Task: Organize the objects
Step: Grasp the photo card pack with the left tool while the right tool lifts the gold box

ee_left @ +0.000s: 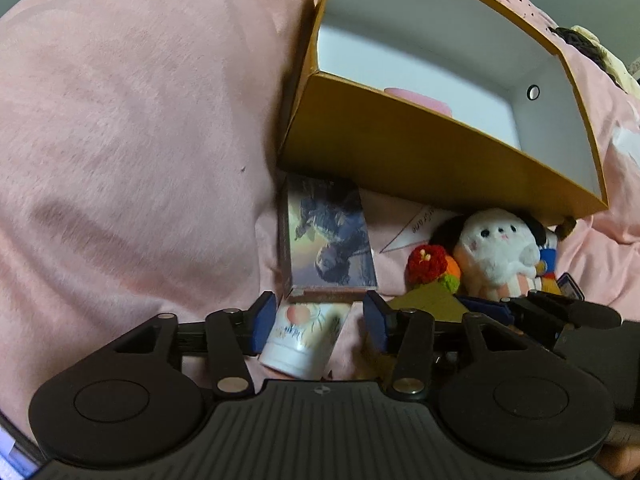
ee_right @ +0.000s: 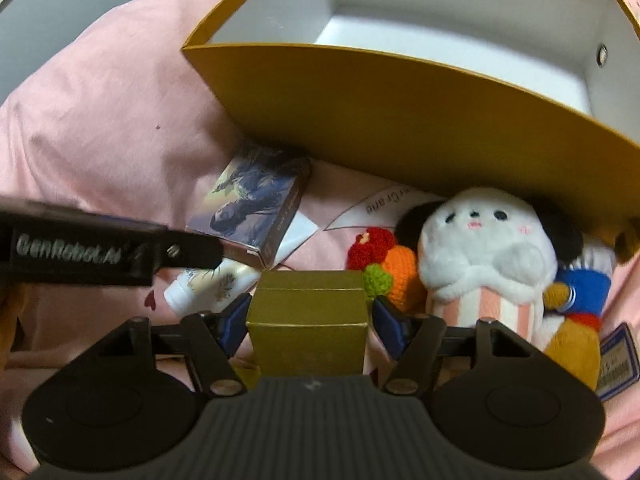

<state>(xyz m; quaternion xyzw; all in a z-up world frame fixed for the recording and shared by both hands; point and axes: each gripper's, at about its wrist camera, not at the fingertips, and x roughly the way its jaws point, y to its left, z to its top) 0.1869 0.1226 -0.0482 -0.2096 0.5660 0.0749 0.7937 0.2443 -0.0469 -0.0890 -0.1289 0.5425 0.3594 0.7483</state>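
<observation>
The left claw (ee_left: 320,320) is spread around the white tube (ee_left: 302,338), ungripped; the right claw (ee_right: 310,320) brackets the gold box (ee_right: 308,320), contact unclear. Either could be nudged under the orange box (ee_right: 400,120).

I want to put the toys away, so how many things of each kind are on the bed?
Boxes: 3 (big box, picture box, gold box)
Soft toys: 3 (white plush, knitted fruit, blue toy)
Tubes: 1 (tube)
Total: 7

Open box (ee_right: 400,120) overhangs the plush toy (ee_right: 484,248), crowding access
</observation>
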